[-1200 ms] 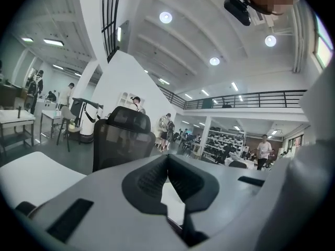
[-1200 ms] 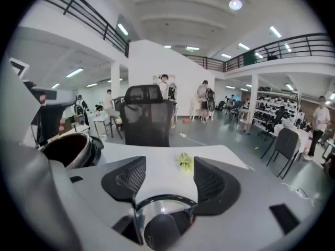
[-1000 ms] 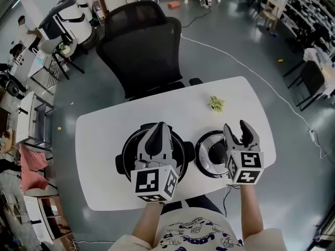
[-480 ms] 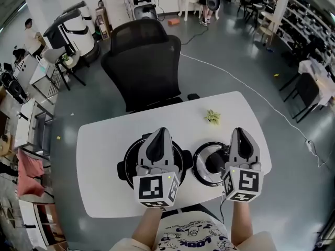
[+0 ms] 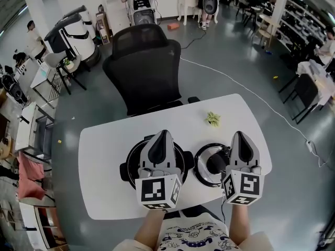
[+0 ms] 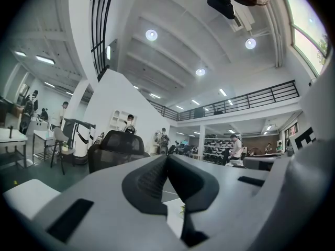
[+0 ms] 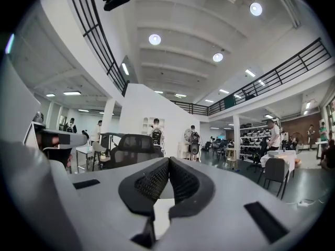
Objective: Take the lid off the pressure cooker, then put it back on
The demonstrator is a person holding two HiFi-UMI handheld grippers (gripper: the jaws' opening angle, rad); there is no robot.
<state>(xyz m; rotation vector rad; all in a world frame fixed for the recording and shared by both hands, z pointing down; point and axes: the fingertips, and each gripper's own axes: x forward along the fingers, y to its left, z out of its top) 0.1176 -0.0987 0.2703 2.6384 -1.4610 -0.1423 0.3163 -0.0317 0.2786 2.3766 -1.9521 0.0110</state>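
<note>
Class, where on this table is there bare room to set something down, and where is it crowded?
Free: the table's left end, beside the pressure cooker; the far strip toward the office chair. Crowded: pressure cooker and lid side by side.

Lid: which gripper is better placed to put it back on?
Right. The right gripper, shut and empty, hangs by the lid; the left gripper, also shut, sits over the pressure cooker.
</note>
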